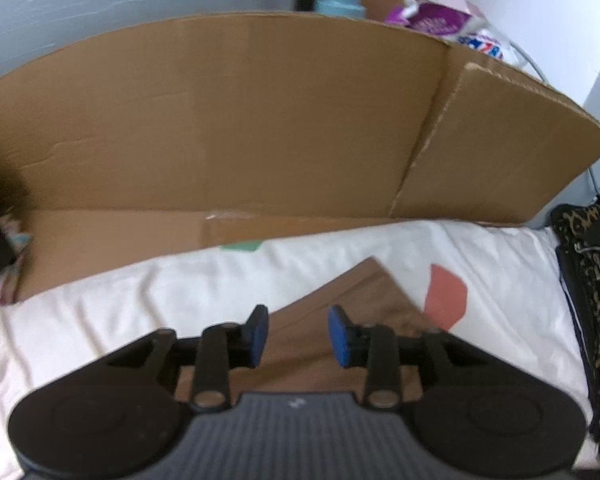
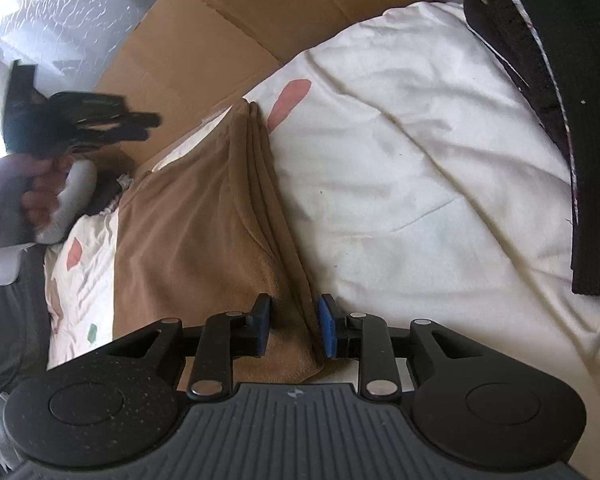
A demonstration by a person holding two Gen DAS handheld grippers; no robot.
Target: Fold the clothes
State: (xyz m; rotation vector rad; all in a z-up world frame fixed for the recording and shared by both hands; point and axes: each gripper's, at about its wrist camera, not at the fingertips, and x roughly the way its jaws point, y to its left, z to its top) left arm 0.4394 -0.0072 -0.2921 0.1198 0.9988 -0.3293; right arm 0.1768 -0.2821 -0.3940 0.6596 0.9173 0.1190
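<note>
A brown garment point(image 2: 204, 232) lies folded on the white patterned sheet point(image 2: 400, 140), its stacked edges forming a ridge along its right side. My right gripper point(image 2: 294, 326) straddles the near end of that ridge; the ridge runs between the blue pads point(image 2: 328, 328), which do not press on it, so the gripper is open. In the left wrist view my left gripper point(image 1: 298, 336) hangs open above a corner of the brown garment point(image 1: 340, 300) with nothing between its fingers. The right wrist view shows the left gripper point(image 2: 148, 122) blurred at the far left, held by a person's hand point(image 2: 40, 200).
A large flattened cardboard sheet point(image 1: 240, 120) stands along the far side of the bed. Dark patterned fabric point(image 1: 592, 280) is piled at the right edge; the dark fabric point(image 2: 580, 80) also shows in the right wrist view. Bottles and packets point(image 1: 440, 20) sit behind the cardboard.
</note>
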